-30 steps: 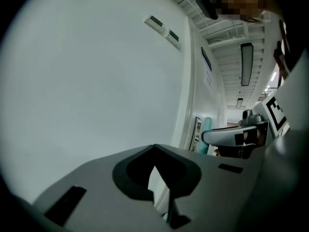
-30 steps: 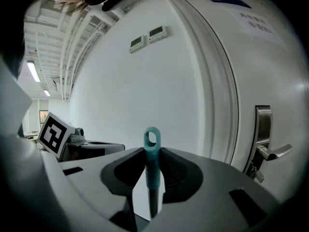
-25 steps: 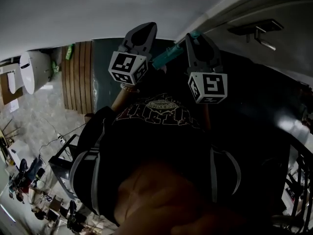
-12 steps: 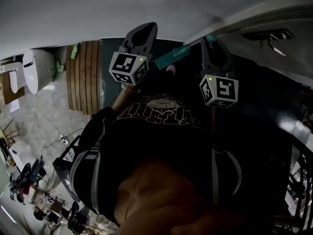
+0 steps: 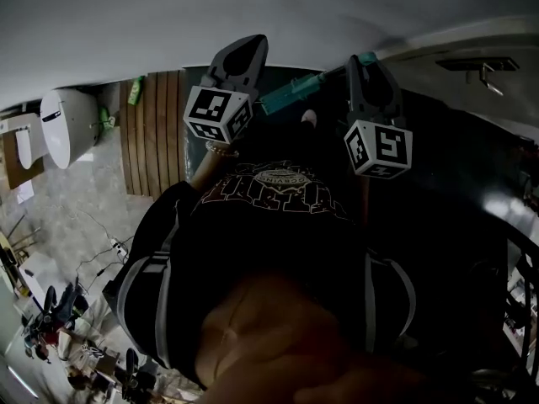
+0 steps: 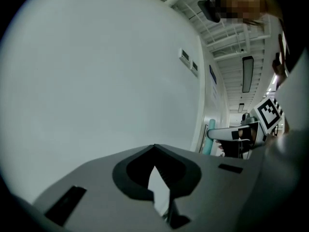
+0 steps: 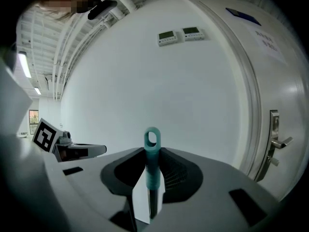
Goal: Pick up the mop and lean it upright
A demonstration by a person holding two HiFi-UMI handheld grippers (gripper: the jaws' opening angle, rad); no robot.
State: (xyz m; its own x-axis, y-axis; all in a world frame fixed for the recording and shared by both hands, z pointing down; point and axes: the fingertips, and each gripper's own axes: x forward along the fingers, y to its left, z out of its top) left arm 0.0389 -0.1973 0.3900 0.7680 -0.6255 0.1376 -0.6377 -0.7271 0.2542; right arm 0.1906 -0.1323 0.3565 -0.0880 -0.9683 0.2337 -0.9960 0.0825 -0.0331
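Left gripper (image 5: 246, 49) jaws closed tip to tip, nothing between; right gripper (image 5: 362, 67) jaws clamped on the mop (image 5: 290, 95) just below its teal end loop. White wall (image 7: 145, 81) ahead with two small panels (image 7: 181, 34), door lever (image 7: 276, 141) at right; wooden slats (image 5: 152, 133) and pale tiled floor (image 5: 72, 200) below. Mop held off the floor, teal grip over dark shaft, slanting between the grippers, head out of view
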